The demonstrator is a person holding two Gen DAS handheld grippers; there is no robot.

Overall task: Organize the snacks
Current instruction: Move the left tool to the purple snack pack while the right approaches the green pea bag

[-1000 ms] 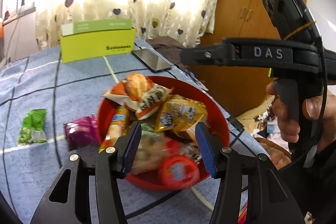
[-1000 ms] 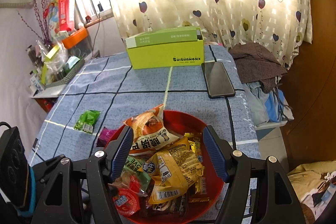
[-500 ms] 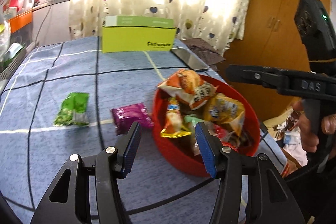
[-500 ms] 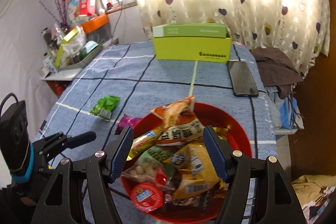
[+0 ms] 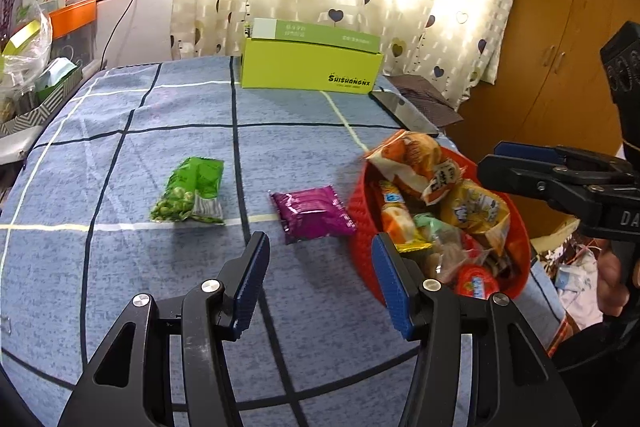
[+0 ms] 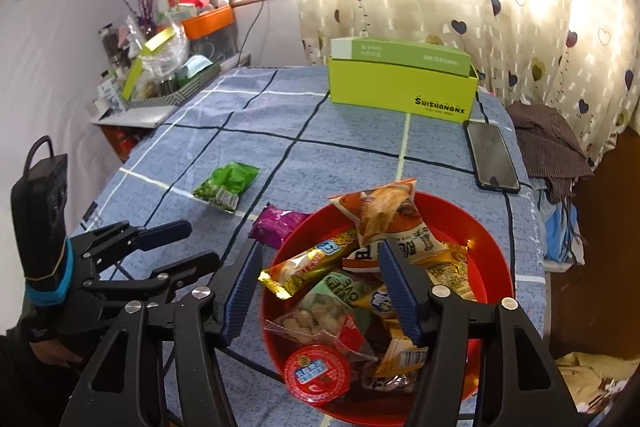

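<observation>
**Snacks heaped in red bowl, two packets loose on checked cloth**

Piled high in the red bowl [image 6: 486, 247]: an orange packet [image 6: 386, 213], a bag of peanuts [image 6: 316, 321], a round red-lidded cup [image 6: 317, 373]. Lying on the blue tablecloth [image 5: 160, 115] just beside the bowl's rim, a purple packet [image 5: 312, 213]; farther out, apart from it, a green pea packet [image 5: 192, 191]. Left gripper [image 5: 318, 281] spread wide above bare cloth, holding nothing. Right gripper [image 6: 320, 291] likewise wide open and empty, poised over the bowl. Behind, a lime-green box [image 6: 404, 85] and a dark phone [image 6: 492, 157].
</observation>
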